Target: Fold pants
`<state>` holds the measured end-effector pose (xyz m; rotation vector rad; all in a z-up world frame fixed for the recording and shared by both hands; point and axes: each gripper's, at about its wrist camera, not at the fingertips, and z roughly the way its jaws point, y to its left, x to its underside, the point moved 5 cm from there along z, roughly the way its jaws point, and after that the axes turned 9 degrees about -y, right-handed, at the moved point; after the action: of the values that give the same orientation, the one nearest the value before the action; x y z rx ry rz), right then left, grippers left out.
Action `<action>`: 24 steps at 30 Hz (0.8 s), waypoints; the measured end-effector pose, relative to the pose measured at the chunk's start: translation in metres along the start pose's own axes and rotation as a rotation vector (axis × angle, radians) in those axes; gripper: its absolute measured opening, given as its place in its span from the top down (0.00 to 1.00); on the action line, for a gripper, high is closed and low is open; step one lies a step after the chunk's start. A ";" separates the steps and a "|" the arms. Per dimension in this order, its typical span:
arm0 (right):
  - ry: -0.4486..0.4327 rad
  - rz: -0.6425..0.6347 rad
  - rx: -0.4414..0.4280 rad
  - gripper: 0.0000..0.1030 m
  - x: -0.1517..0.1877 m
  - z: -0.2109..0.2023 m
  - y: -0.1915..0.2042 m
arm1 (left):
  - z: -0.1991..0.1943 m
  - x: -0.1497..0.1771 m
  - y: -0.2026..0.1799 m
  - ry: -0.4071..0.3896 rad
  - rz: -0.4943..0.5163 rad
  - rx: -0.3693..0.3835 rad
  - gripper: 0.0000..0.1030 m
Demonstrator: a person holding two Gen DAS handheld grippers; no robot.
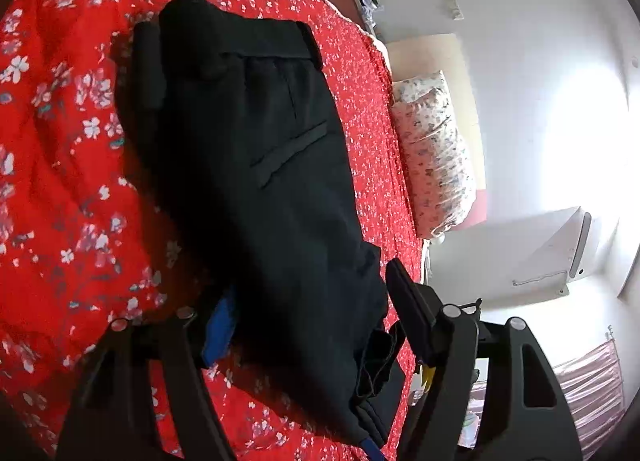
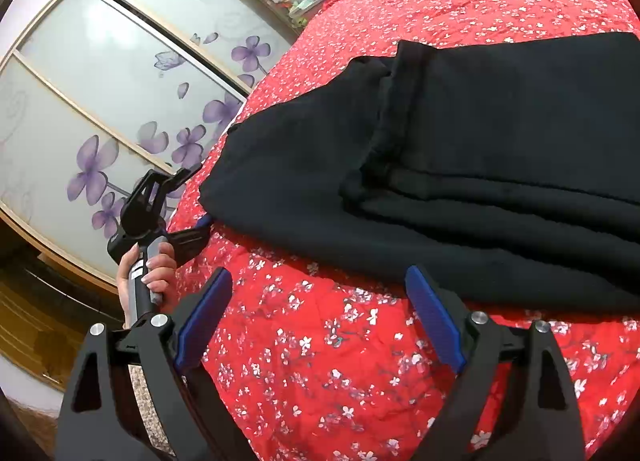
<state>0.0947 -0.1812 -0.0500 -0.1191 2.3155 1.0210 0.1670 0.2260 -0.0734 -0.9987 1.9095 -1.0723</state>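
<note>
Blue-padded right tongs (image 2: 320, 317) gape beside pants (image 2: 460, 165) lying crosswise.

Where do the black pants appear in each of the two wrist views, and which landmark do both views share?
Left wrist view: the black pants fill the middle, running from upper left down between the left tongs.
Right wrist view: the pants lie folded across the right half, beyond the open right tongs.
Shared landmark: the red floral bedspread under the pants.
</note>
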 end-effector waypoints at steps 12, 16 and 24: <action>0.003 -0.004 -0.004 0.12 0.003 0.000 0.000 | 0.010 0.000 -0.011 -0.024 0.125 -0.013 0.33; 0.007 -0.004 -0.003 0.12 0.004 0.000 -0.002 | 0.013 -0.007 -0.004 -0.039 0.036 0.007 0.38; 0.016 -0.003 0.003 0.12 0.005 0.003 -0.002 | 0.020 -0.010 0.012 -0.055 -0.038 -0.019 0.82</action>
<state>0.0926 -0.1797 -0.0558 -0.1302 2.3306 1.0187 0.1850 0.2329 -0.0897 -1.0686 1.8661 -1.0395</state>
